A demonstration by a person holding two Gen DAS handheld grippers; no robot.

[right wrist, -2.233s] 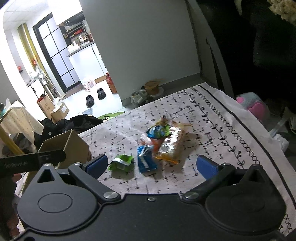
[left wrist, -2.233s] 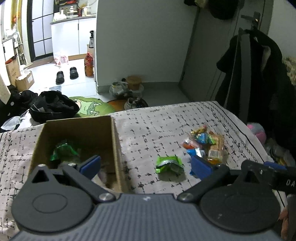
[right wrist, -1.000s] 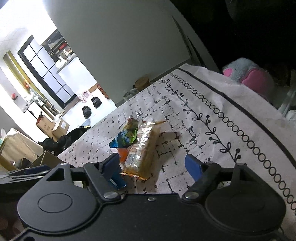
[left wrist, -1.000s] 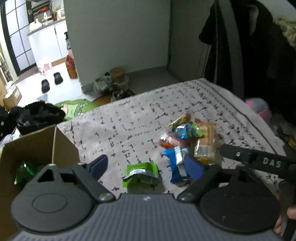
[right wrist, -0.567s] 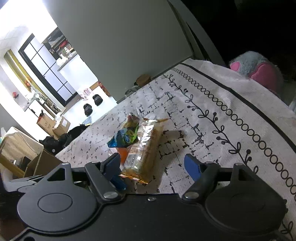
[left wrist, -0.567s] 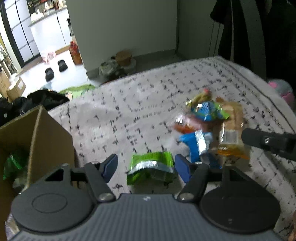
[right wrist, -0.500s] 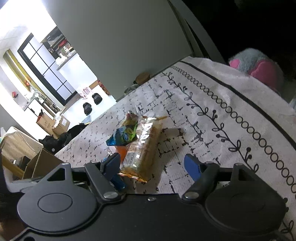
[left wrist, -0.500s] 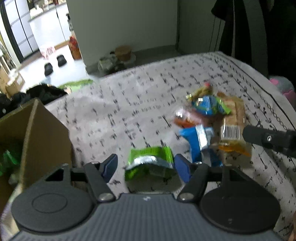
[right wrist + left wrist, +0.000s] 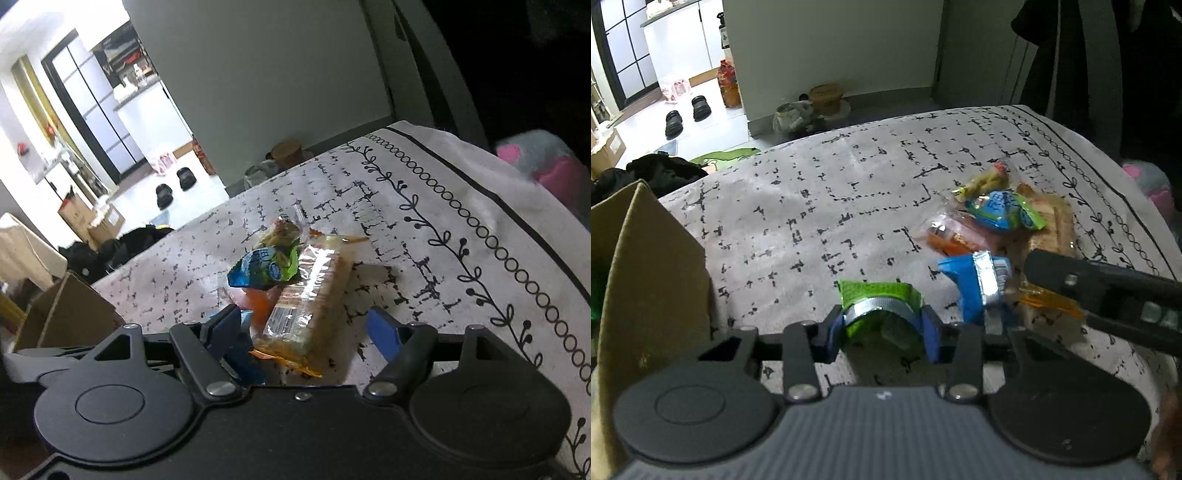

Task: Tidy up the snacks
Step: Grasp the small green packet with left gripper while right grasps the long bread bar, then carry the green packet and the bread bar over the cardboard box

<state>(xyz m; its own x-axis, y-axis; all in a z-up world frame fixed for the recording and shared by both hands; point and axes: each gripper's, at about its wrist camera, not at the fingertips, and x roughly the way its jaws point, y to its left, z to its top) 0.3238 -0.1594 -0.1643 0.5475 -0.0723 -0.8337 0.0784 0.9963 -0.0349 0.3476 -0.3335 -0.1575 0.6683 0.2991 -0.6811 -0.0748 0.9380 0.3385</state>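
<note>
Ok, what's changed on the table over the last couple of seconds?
The left tool swung from the cardboard box to the green packet, dropped over it, and its jaws are closing on it, buckling it. The right tool moved up around the clear biscuit pack, untouched, closing slightly. Other snacks and box unchanged.

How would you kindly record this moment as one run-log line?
left claw: closing on green packet | right claw: closing, straddling biscuit pack | box: beside
</note>
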